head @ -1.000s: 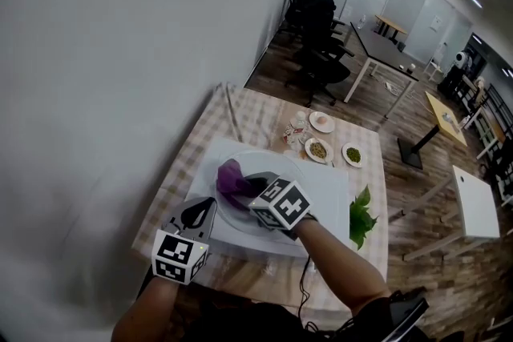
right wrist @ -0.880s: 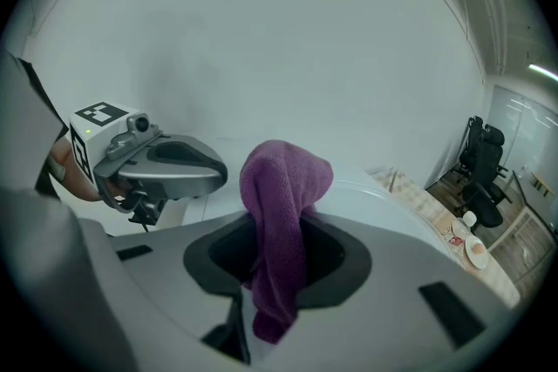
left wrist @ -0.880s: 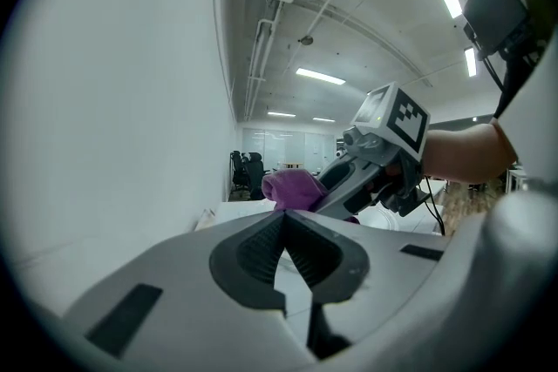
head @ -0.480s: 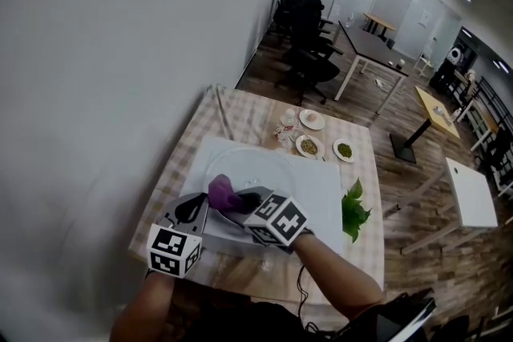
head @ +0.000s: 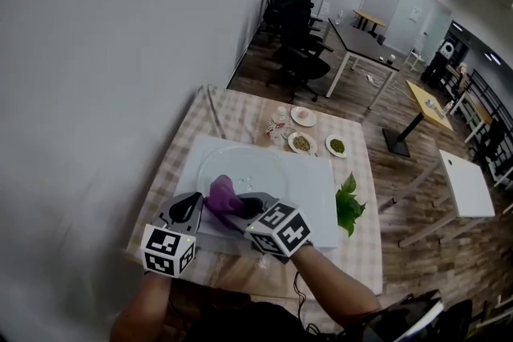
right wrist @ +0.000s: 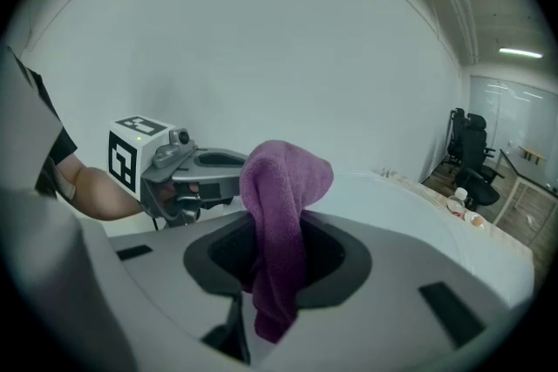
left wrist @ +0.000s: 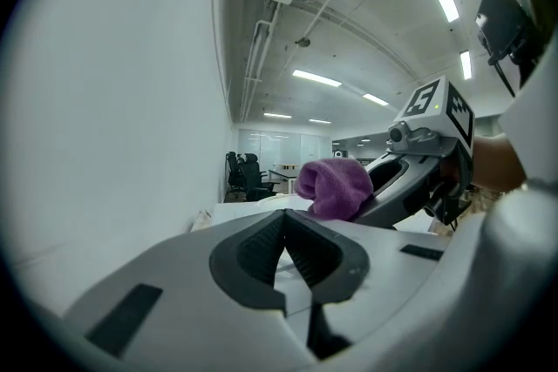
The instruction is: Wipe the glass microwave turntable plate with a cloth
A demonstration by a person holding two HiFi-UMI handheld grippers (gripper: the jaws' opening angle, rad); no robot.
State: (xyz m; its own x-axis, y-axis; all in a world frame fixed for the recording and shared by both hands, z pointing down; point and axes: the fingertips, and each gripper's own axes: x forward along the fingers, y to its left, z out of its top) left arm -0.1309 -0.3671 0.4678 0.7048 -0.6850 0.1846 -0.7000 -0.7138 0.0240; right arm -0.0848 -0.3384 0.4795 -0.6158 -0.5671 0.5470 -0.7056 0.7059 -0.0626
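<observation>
Since a second ago, the purple cloth (head: 223,194) has slid from the left-middle of the glass turntable plate (head: 250,162) back to its near rim, carried there by the right claw (head: 239,204). That claw is clamped on the cloth. In the right gripper view a thick fold stands up between the jaws, and a tail hangs down through the gap below them. In the head view the bunched end of the cloth juts past the jaw tips and lies on the plate's near-left edge.

Just to the left of the cloth sits the left claw (head: 191,209), its tip at the plate's near-left rim. Its jaws are drawn together, the pads meeting at the tip. Nothing can be made out between them, though a thin glass edge there would be hard to see. From the left gripper view, the cloth and the right claw show just ahead and slightly to the right of the left jaws.

The plate lies flat on a white board (head: 319,190) that covers much of the checked tabletop (head: 240,112). Beyond the board stand three small dishes (head: 301,142). A sprig of green leaves (head: 348,207) lies at the board's right edge, well apart from the plate.
</observation>
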